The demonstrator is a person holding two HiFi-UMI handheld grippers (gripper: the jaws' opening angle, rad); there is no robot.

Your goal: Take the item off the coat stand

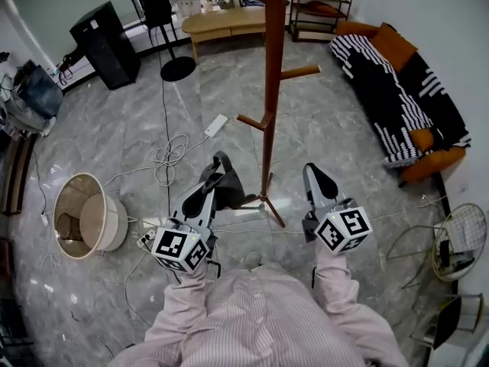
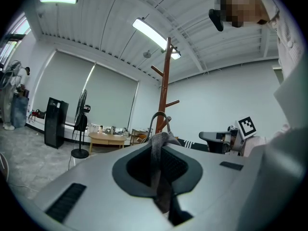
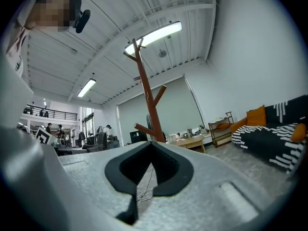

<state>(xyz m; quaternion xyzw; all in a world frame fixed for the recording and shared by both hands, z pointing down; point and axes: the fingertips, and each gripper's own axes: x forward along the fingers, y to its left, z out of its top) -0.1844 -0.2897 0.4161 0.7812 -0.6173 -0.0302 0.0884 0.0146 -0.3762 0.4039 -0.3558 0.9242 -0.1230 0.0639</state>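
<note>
The brown wooden coat stand (image 1: 269,90) rises from the grey floor just ahead of me, and its pegs are bare. My left gripper (image 1: 220,168) is held low, left of the stand's foot. It is shut on a dark grey fabric strap (image 2: 156,162) with a curved metal hook (image 2: 159,116) sticking up past the jaw tips. In the head view the item (image 1: 228,189) hangs dark beside the jaws, apart from the stand. My right gripper (image 1: 313,173) is right of the pole, shut with nothing in it. Its closed tips (image 3: 153,144) point toward the stand (image 3: 147,95).
A round beige basket (image 1: 80,216) lies on the floor at left, with white cables (image 1: 172,155) and a power strip (image 1: 216,125) nearby. A black-and-white striped sofa (image 1: 405,90) lines the right wall. A wooden bench (image 1: 225,21), fan stand (image 1: 177,67) and black speaker (image 1: 107,44) stand behind.
</note>
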